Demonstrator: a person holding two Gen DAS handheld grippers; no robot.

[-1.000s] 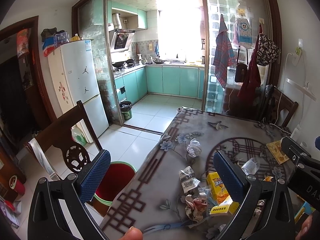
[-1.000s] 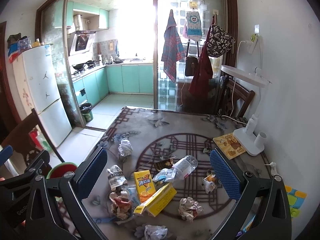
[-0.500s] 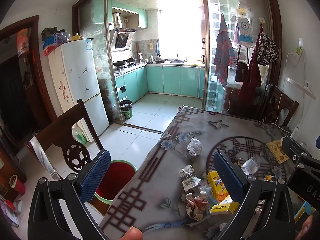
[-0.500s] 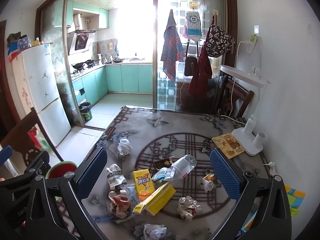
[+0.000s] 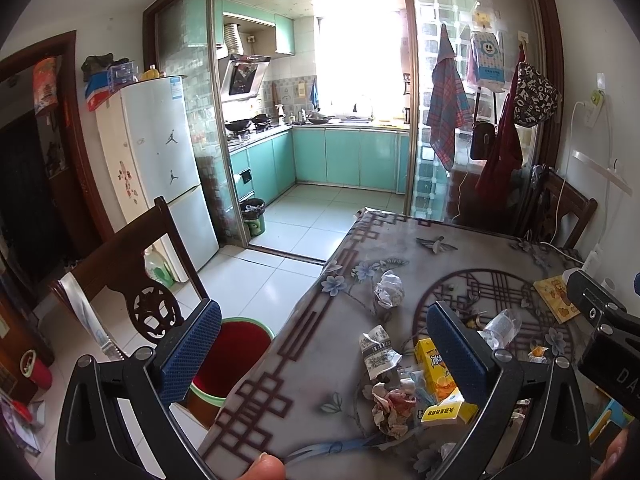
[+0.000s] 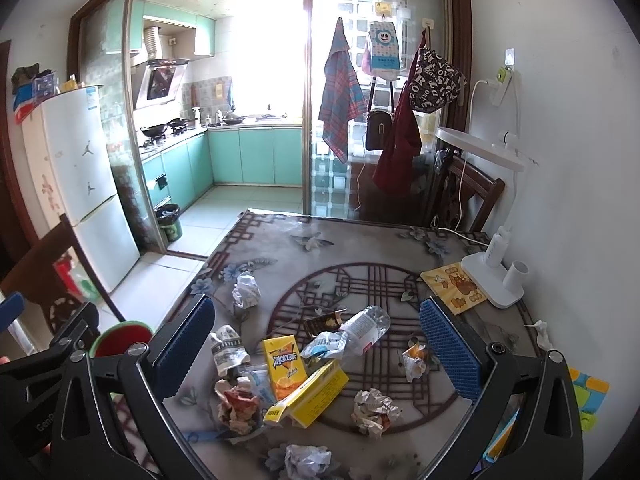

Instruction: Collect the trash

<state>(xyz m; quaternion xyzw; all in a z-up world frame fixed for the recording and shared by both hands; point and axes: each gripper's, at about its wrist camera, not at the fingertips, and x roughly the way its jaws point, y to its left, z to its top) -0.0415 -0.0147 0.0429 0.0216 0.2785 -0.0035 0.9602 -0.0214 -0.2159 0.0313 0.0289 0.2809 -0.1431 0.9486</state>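
Observation:
Trash lies scattered on the patterned table [image 6: 360, 248]: a yellow drink carton [image 6: 282, 364], a yellow box [image 6: 310, 394], a crushed clear bottle [image 6: 362, 326], crumpled paper balls [image 6: 374, 410], a white wad [image 6: 246, 290] and a red-white wrapper [image 6: 236, 402]. The left wrist view shows the carton [image 5: 430, 360], the wad [image 5: 388, 290] and a red bin with a green rim [image 5: 232, 356] on the floor beside the table. My left gripper [image 5: 324, 352] is open above the table's left edge, holding nothing. My right gripper [image 6: 316, 344] hangs open over the trash pile.
A white desk lamp [image 6: 492, 280] and a yellow card [image 6: 454, 286] stand at the table's right side by the wall. A dark wooden chair [image 5: 132, 280] stands left of the bin, another chair [image 6: 468, 196] behind the table. A fridge [image 5: 160, 168] and a kitchen lie beyond.
Both views have shifted only slightly; the trash sits a touch nearer the right gripper. Both grippers stay open and nothing on the table has moved.

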